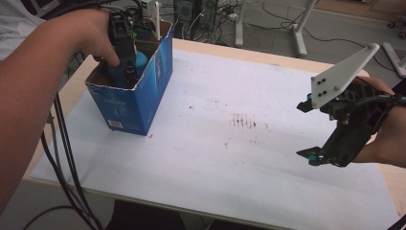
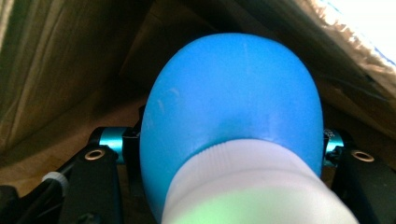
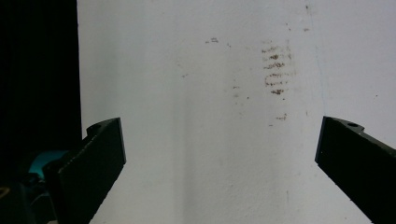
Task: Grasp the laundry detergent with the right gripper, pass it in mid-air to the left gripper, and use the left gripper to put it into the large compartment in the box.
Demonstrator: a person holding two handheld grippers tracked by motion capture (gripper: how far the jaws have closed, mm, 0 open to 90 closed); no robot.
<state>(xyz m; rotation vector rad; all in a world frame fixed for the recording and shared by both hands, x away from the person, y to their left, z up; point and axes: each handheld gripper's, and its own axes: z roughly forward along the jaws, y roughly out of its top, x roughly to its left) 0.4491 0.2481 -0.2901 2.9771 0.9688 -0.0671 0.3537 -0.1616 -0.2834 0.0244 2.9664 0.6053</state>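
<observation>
1. High view: the left gripper [image 1: 125,57] reaches down into the open blue box [image 1: 143,96] at the table's [image 1: 215,191] far left corner, with a blue bottle [image 1: 140,62] between its jaws inside the box. The right gripper [image 1: 306,132] hovers over the white sheet [image 1: 230,158] at the right, jaws spread wide and holding nothing.

2. Left gripper view: the bottle [image 2: 233,107] sits between the two jaws, rounded blue body ahead, white neck [image 2: 252,186] nearest the camera, brown cardboard walls around it. The jaws flank its widest part; I cannot tell whether the pads press. It looks like smooth, light plastic, likely slippery and somewhat squeezable; the ridged neck should offer a surer hold than the curved body.

3. Right gripper view: the jaws stand far apart above the stained sheet [image 3: 210,140], nothing between them.
</observation>
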